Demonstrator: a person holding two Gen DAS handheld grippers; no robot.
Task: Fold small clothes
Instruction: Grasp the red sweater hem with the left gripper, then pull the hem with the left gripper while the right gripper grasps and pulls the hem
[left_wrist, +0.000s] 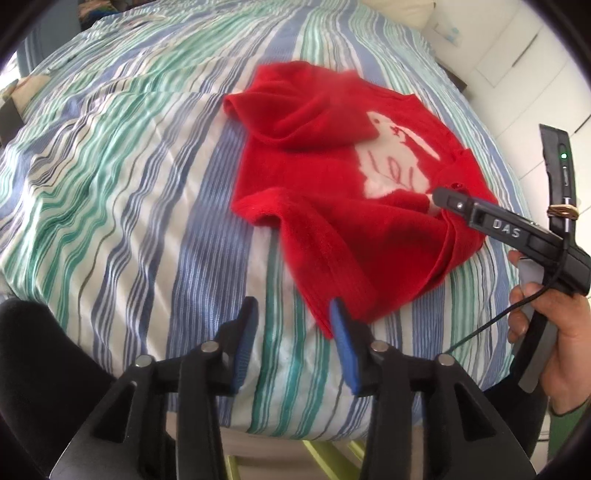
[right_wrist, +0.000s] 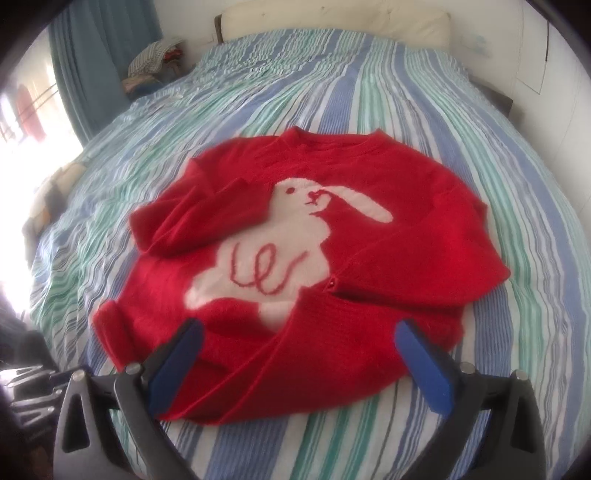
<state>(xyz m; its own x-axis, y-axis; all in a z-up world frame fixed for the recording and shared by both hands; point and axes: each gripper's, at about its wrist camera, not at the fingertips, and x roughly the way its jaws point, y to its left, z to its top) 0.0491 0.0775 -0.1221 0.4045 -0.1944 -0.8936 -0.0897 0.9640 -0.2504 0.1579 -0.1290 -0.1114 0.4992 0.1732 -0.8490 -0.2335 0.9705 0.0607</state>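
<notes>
A small red sweater (right_wrist: 369, 229) with a white rabbit design (right_wrist: 280, 251) lies on the striped bed; both sleeves are folded in over its front. It also shows in the left wrist view (left_wrist: 332, 192). My left gripper (left_wrist: 293, 317) is open and empty, just off the sweater's near corner. My right gripper (right_wrist: 299, 347) is open and empty, hovering over the sweater's bottom hem. In the left wrist view the right gripper (left_wrist: 441, 199) reaches in from the right above the sweater's far edge.
The striped blue, green and white bedcover (right_wrist: 406, 96) spreads all around the sweater. A cream headboard (right_wrist: 332, 18) and a pile of cloth (right_wrist: 151, 59) sit at the far end. A blue curtain (right_wrist: 81, 66) hangs left. The bed's near edge (left_wrist: 295, 432) is below my left gripper.
</notes>
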